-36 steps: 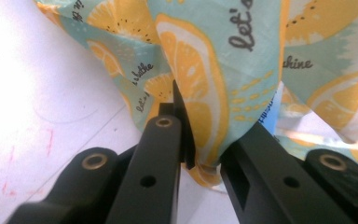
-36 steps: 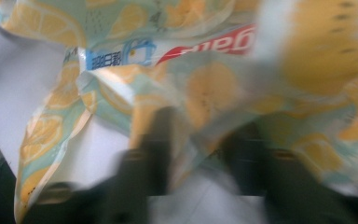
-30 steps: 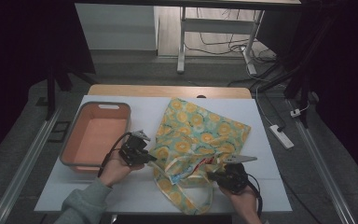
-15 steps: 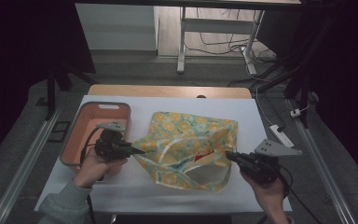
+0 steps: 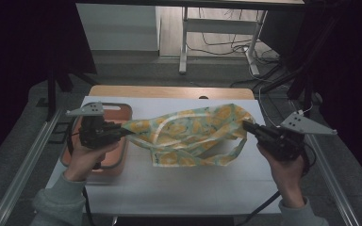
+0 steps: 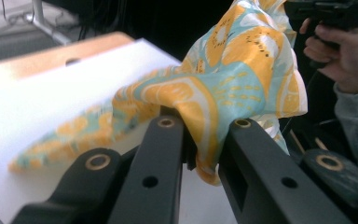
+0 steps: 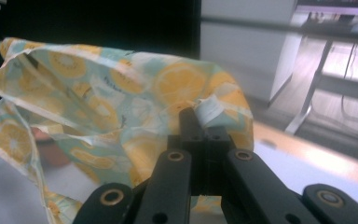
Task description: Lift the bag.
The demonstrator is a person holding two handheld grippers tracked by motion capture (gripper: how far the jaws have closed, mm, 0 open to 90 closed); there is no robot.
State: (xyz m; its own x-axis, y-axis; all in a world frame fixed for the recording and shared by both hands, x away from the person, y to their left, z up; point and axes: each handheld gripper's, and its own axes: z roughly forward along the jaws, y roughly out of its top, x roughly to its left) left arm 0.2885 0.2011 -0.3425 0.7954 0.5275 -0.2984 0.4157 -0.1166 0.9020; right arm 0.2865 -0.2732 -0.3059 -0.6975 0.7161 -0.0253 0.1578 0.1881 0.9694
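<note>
Your left gripper (image 5: 128, 132) pinches one end of the lemon-print cloth bag (image 5: 193, 134), and your right gripper (image 5: 246, 125) pinches the other end. The bag hangs stretched between both finger pairs, above the white table (image 5: 193, 183).

The lemon-print cloth bag (image 5: 193, 136) hangs stretched across the middle of the bench (image 5: 193, 183), blocking passage from front to back there. The near strip of the bench lies bare, open to a gripper. An orange tray (image 5: 118, 162) takes up the left side.
</note>
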